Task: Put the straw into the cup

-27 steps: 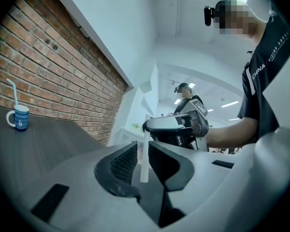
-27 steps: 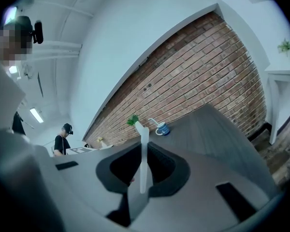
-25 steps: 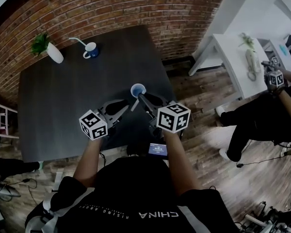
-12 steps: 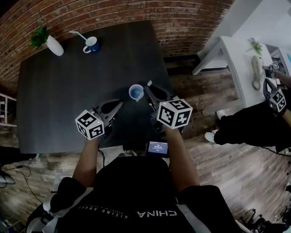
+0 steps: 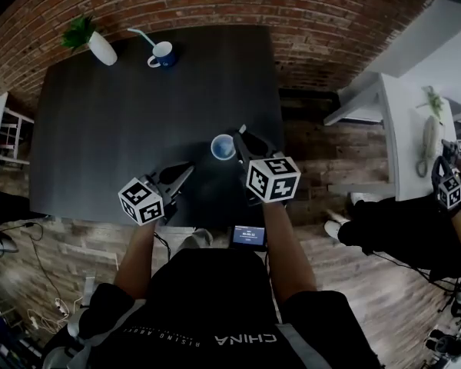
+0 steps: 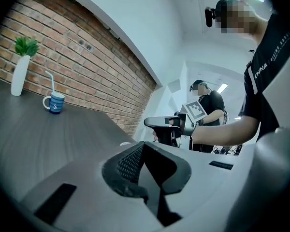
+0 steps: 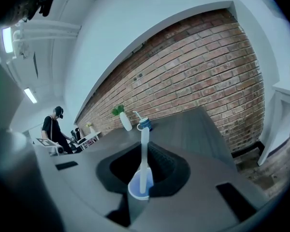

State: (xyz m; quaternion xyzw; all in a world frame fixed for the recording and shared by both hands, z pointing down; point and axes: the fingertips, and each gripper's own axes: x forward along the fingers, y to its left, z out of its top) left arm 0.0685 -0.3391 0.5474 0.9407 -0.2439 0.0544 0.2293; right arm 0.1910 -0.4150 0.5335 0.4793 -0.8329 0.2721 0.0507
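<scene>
Straw (image 7: 144,154) upright in cup (image 7: 135,204) within wide right claw (image 7: 146,146); left claw (image 6: 144,146) pinched, empty; "CHINA" shirt (image 5: 215,298).

Lower end of straw (image 7: 144,153) hidden inside cup (image 7: 135,207)

Wall: red-brown brick wall (image 5: 215,2) along the far side of the room, with white plaster (image 7: 135,18) above it.
Floor: worn wood plank floor (image 5: 319,164), brown with paler patches.
Tabletop: dark grey tabletop (image 5: 100,129), rectangular and wood-grained, its far edge close along the brick.
Side furniture: white table (image 5: 396,129) on white legs to the right, apart from the tabletop.
Decor: white vase (image 5: 101,48) with a green plant at the tabletop's far left corner.
Lighting: strip lights (image 7: 7,38) on a white ceiling.
Cables: loose cables (image 5: 19,233) on the floor at left.
</scene>
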